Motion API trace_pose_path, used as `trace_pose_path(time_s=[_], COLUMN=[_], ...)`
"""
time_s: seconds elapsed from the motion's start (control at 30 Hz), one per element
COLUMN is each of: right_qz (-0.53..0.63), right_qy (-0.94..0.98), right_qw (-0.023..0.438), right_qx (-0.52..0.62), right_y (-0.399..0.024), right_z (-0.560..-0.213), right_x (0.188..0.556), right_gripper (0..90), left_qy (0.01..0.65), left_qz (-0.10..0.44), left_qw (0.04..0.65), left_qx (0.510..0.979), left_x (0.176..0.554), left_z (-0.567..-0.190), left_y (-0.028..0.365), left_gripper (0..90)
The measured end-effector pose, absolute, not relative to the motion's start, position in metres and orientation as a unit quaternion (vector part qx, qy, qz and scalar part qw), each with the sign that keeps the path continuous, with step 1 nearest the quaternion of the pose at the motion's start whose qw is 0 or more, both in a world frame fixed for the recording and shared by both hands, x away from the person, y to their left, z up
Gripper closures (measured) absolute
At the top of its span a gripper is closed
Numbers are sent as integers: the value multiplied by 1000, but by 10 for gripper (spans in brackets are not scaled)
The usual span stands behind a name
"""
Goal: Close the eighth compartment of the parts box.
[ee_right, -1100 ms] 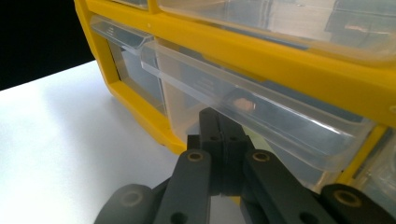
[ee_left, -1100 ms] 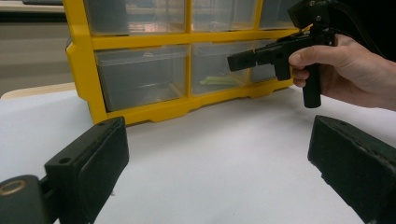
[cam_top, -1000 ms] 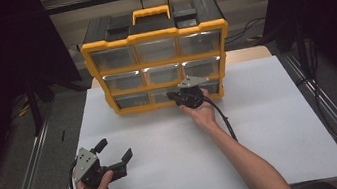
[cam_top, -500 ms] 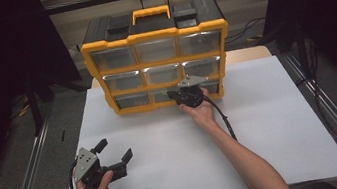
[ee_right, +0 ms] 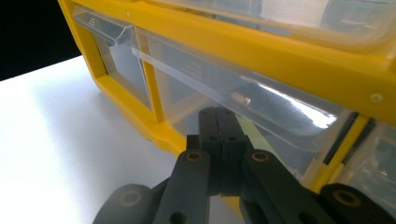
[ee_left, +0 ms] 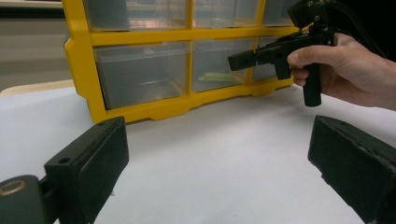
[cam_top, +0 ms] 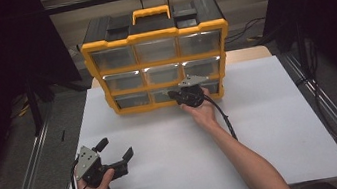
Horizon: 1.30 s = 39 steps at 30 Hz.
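Note:
A yellow and black organizer [cam_top: 153,35] with clear drawers stands at the back of the white table [cam_top: 262,126]. My right gripper [cam_top: 172,95] is shut with nothing between its jaws. Its tips [ee_right: 217,116] sit just under the clear handle lip of the bottom middle drawer [ee_right: 233,91]. In the left gripper view the right gripper [ee_left: 233,60] points at that drawer [ee_left: 219,65], which holds a pale green object [ee_left: 212,77]. My left gripper [cam_top: 115,149] rests open near the table's front left, its jaws [ee_left: 219,172] wide apart and holding nothing.
The organizer has three rows of three drawers and a yellow carry handle [cam_top: 149,12] on top. Metal rails [cam_top: 329,116] run along both sides of the table. A black cable [cam_top: 225,121] trails from the right gripper along the forearm.

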State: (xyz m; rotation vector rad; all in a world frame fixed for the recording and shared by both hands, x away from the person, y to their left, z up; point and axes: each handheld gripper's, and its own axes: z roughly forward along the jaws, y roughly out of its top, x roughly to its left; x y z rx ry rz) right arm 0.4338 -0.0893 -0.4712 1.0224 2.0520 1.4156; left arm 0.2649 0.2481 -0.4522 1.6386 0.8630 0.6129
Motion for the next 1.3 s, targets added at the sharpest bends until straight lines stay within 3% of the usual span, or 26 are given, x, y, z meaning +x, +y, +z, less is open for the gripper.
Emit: trace_pose_path(time_s=[0.33,0.6,0.73,1.1,1.3], right_qz=[509,512,518,528,533], right_qy=[750,749,750,732,729], right_qw=[209,197,182,177,170], right_qx=[367,371,369,394,395], right_y=[-90,-98,-100,-110,-112], right_z=[-473,-471,-468,-458,-453], right_x=[427,419,413,397,391], right_gripper=[896,771,675,290,145], left_qy=[370,369,369,370,371], left_qz=[261,264,262,265,261], left_qw=[563,563,564,562,564], left_qx=[692,691,691,691,690], left_x=[263,263,263,263,264], left_z=[-453,-453,-453,-453,-453], left_y=[251,251,250,251,250], left_gripper=[53,52,53,52,52])
